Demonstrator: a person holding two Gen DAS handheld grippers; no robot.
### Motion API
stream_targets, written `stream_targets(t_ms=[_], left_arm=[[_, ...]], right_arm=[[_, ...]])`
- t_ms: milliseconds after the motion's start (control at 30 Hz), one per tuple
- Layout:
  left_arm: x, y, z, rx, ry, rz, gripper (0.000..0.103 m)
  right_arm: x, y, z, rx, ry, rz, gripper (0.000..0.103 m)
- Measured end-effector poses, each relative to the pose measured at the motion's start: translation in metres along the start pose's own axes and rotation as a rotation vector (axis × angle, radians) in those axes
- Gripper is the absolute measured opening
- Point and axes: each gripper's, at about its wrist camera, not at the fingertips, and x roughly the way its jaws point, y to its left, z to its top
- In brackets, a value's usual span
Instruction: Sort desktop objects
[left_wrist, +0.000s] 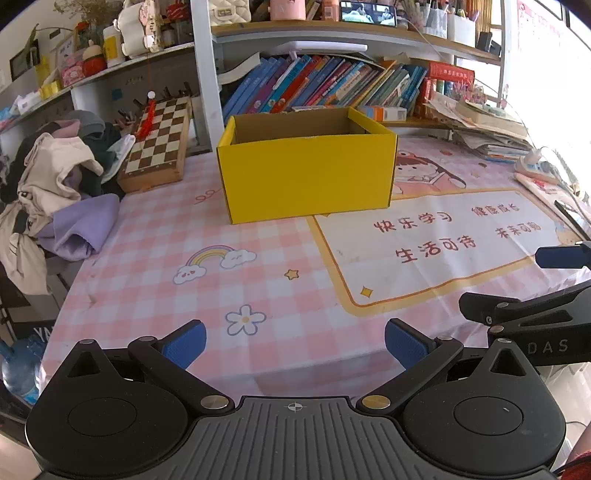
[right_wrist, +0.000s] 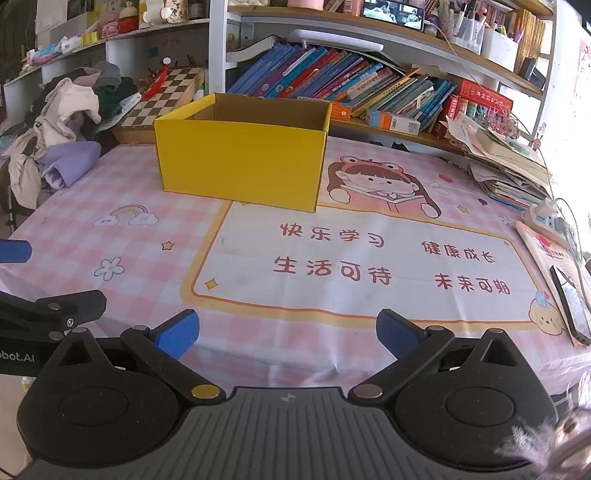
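Observation:
An open yellow cardboard box (left_wrist: 308, 179) stands on the pink checked tablecloth (left_wrist: 155, 266) toward the back of the desk; it also shows in the right wrist view (right_wrist: 240, 166). Its inside is hidden from both views. My left gripper (left_wrist: 295, 345) is open and empty, low over the desk's near edge. My right gripper (right_wrist: 288, 334) is open and empty, also near the front edge, to the right of the left one. The right gripper's blue fingertip (left_wrist: 559, 256) shows at the right edge of the left wrist view.
A chessboard (left_wrist: 157, 146) and a pile of clothes (left_wrist: 55, 192) lie at the back left. Books (left_wrist: 325, 86) line the shelf behind the box. Stacked papers (right_wrist: 506, 162), a power strip (right_wrist: 552, 219) and a phone (right_wrist: 572, 304) lie at the right.

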Motion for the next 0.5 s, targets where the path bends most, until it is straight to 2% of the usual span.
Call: stream_targets(t_ms=[500], left_arm=[[-0.0003, 0.0043, -0.0009, 0.004, -0.008, -0.004, 0.103]], right_arm=[[0.0015, -0.0024, 0.0032, -0.018, 0.001, 0.003, 0.103]])
